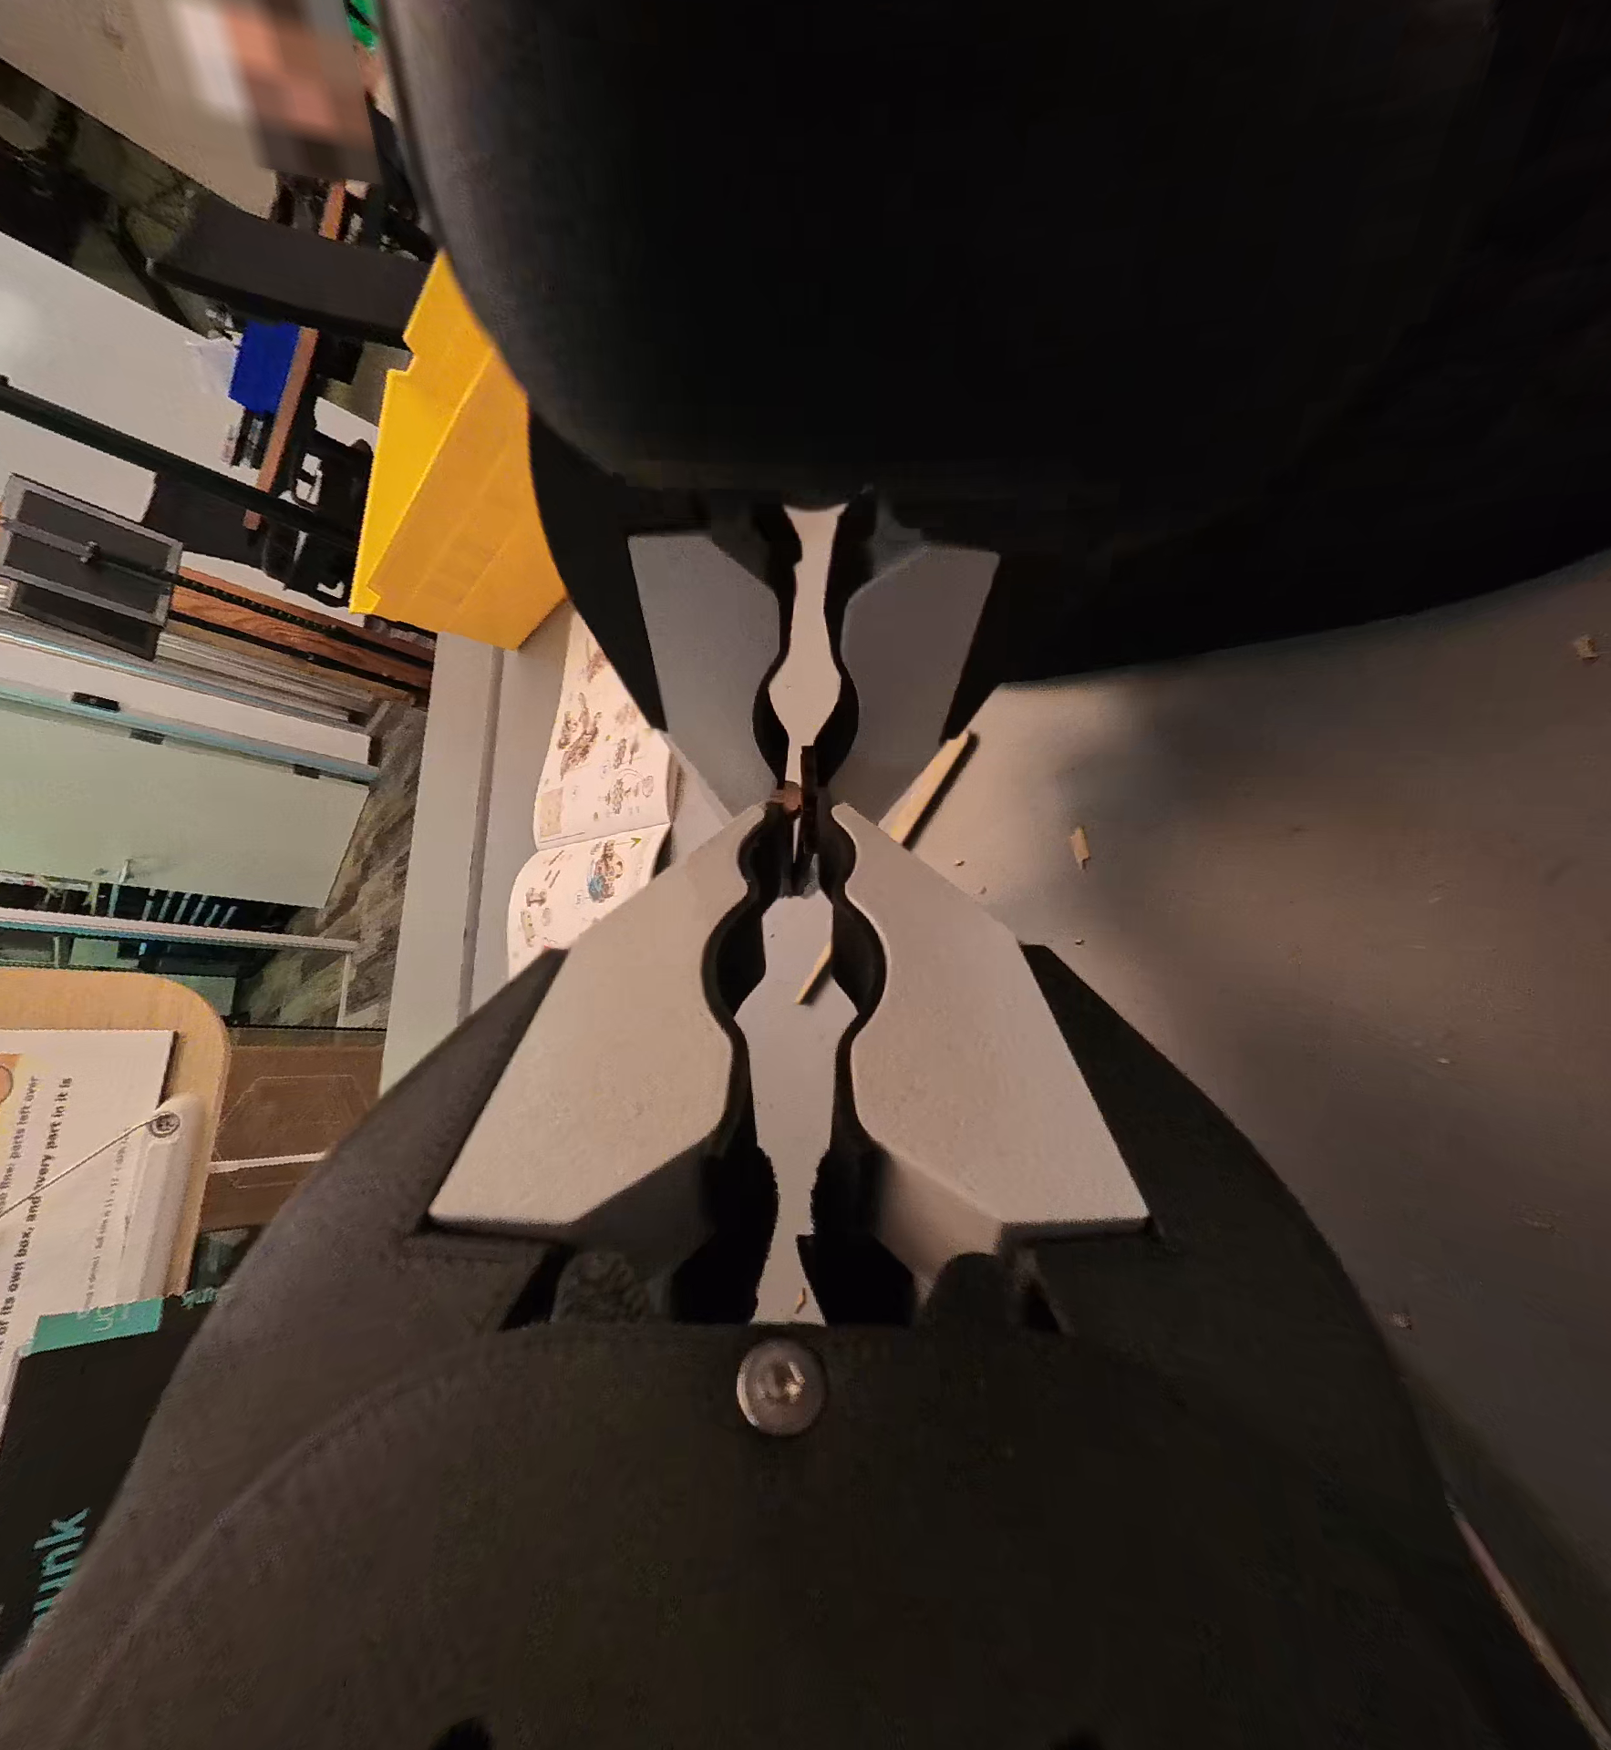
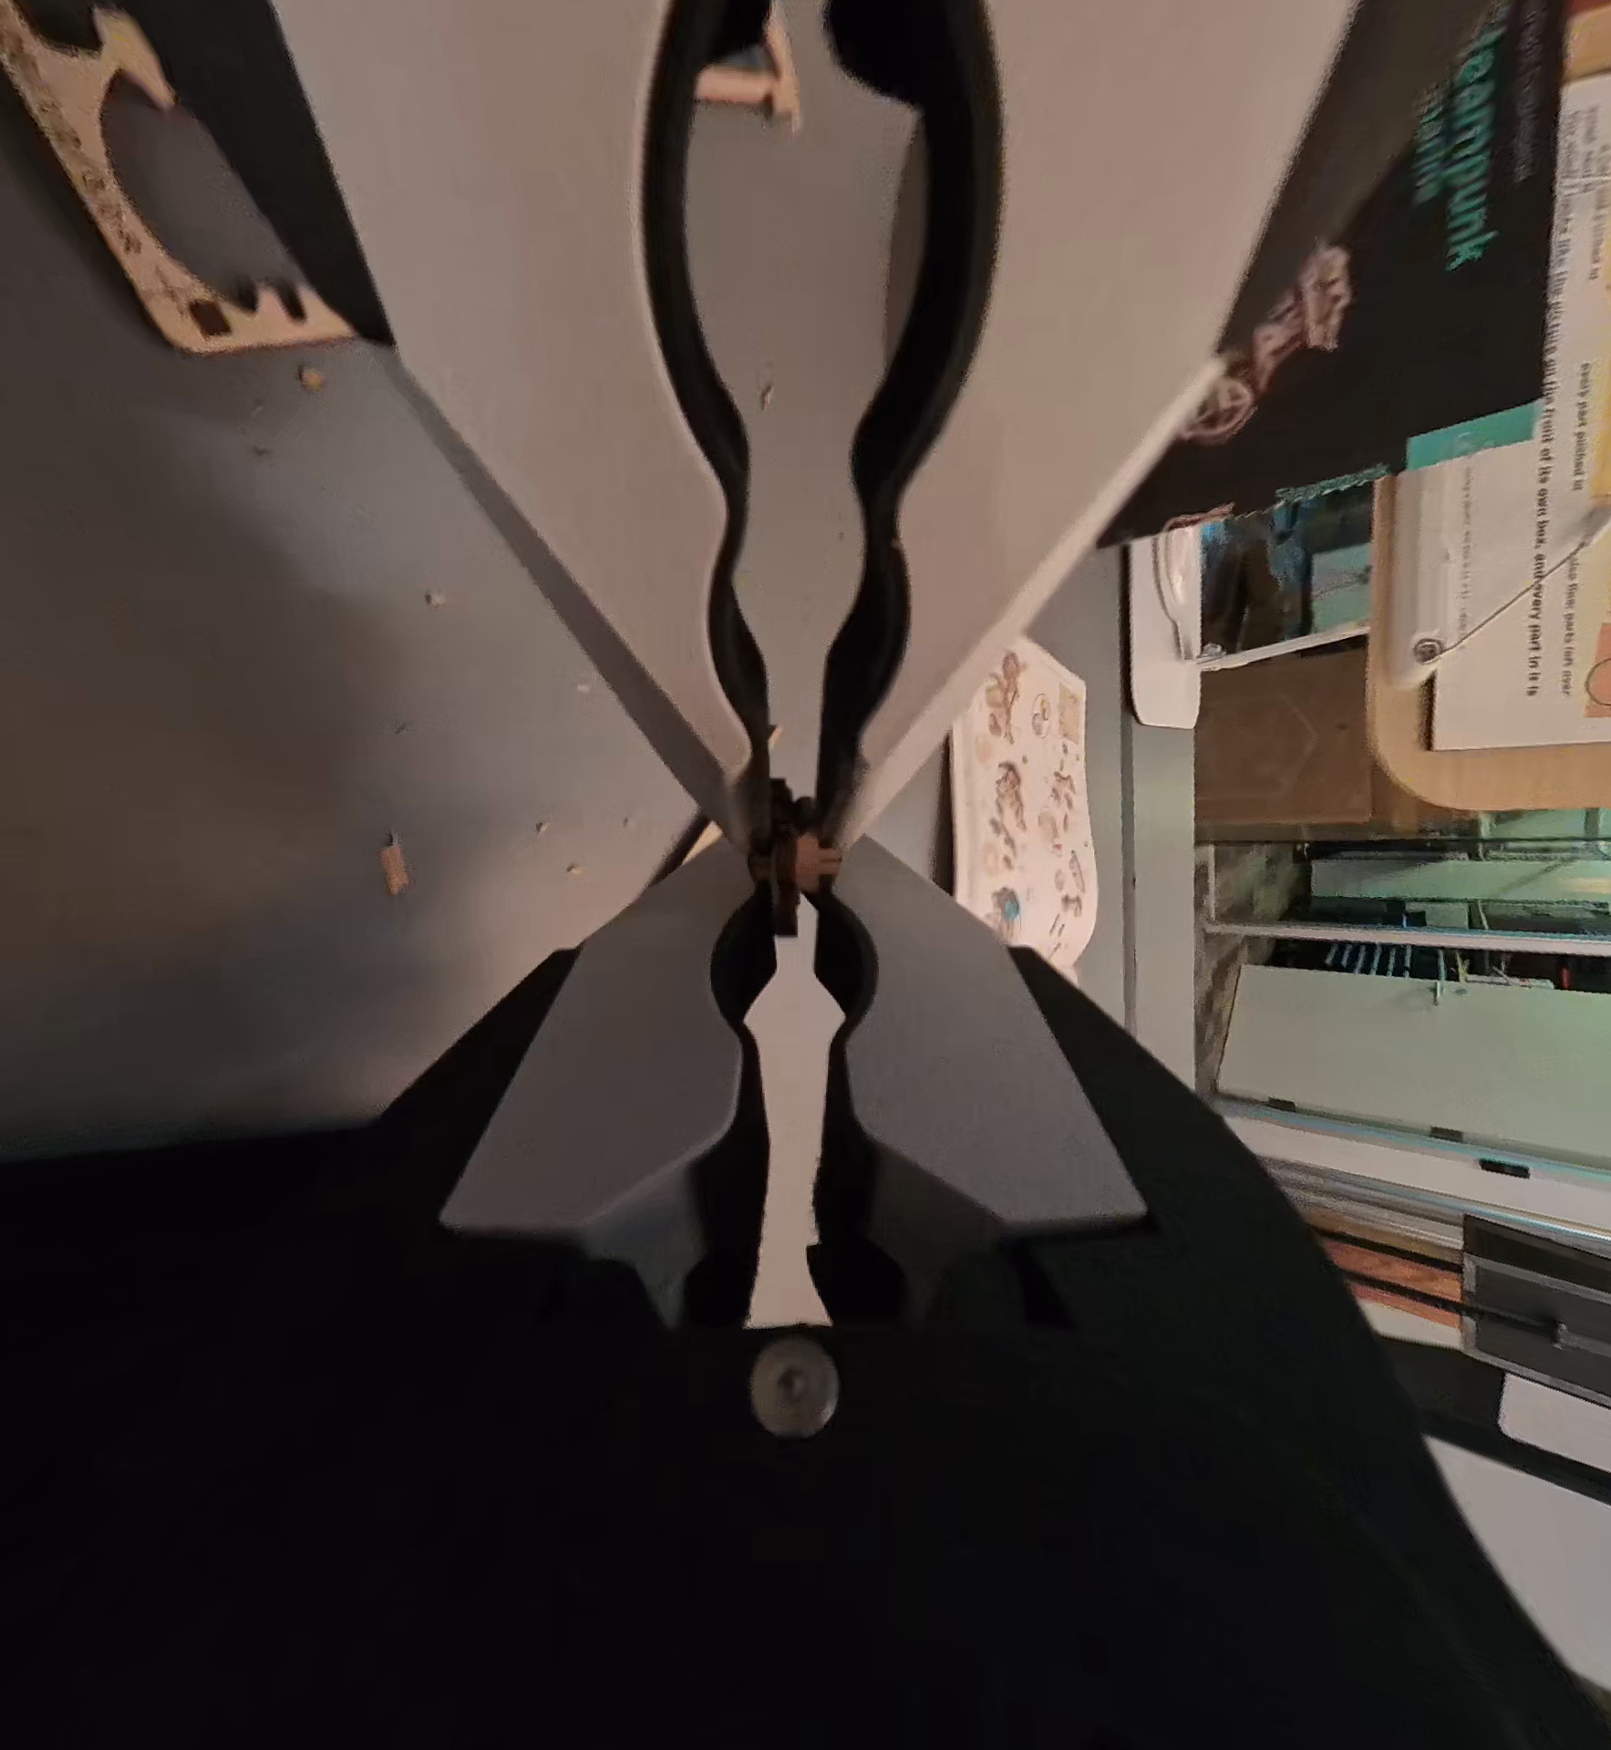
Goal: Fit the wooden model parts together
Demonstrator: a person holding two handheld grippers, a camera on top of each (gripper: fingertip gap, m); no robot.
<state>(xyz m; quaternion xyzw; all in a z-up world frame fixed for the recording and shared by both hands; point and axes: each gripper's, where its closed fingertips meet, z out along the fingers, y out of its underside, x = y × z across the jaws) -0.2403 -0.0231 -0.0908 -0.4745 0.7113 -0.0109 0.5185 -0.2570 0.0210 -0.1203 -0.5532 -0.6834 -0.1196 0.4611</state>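
My two grippers meet tip to tip over the grey table [image 1: 1303, 994]. In the left wrist view my left gripper [image 1: 796, 833] comes from below and the right gripper [image 1: 806, 758] from above. Between the tips sits a thin dark-edged wooden part [image 1: 806, 838], seen edge-on, with a short light peg [image 1: 787, 798] at its side. In the right wrist view my right gripper [image 2: 794, 900] comes from below and the left gripper [image 2: 787, 805] from above, on the same toothed wooden part [image 2: 779, 876] and peg [image 2: 822, 860]. Both grippers are shut on this small assembly. I cannot tell which piece each one holds.
A yellow bin [image 1: 460, 492] and an open instruction booklet [image 1: 593, 786] lie beyond the tips. A wooden stick [image 1: 929, 786], a thin splinter [image 1: 815, 980] and chips lie on the table. A cut-out wooden sheet [image 2: 119, 189], a dark box [image 2: 1407, 237] and a clipboard [image 2: 1540, 473] lie at the sides. Left tips to right tips: about 5 cm.
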